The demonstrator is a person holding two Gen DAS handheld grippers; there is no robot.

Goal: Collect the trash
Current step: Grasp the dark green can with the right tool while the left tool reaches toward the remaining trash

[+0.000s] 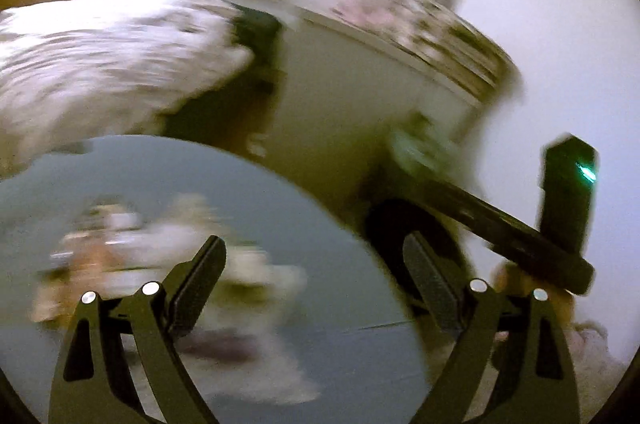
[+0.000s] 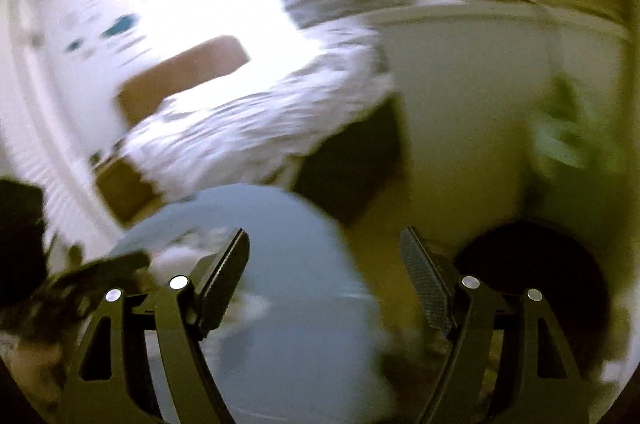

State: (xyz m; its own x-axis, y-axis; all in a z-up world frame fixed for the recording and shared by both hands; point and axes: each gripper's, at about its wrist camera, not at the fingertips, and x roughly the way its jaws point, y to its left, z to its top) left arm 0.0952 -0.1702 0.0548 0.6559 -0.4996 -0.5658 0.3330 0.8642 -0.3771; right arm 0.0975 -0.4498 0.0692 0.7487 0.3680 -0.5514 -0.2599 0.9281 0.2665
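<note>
- Our left claw (image 1: 316, 264) is spread wide, gripping nothing, over the round table (image 1: 280, 208).
- Blurred trash (image 1: 160, 256) lies there.
- Our right claw (image 2: 324, 260) is spread too.

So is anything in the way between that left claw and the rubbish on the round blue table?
Nothing visible: the left gripper hangs open above the blurred trash on the blue table, with only air between.
</note>
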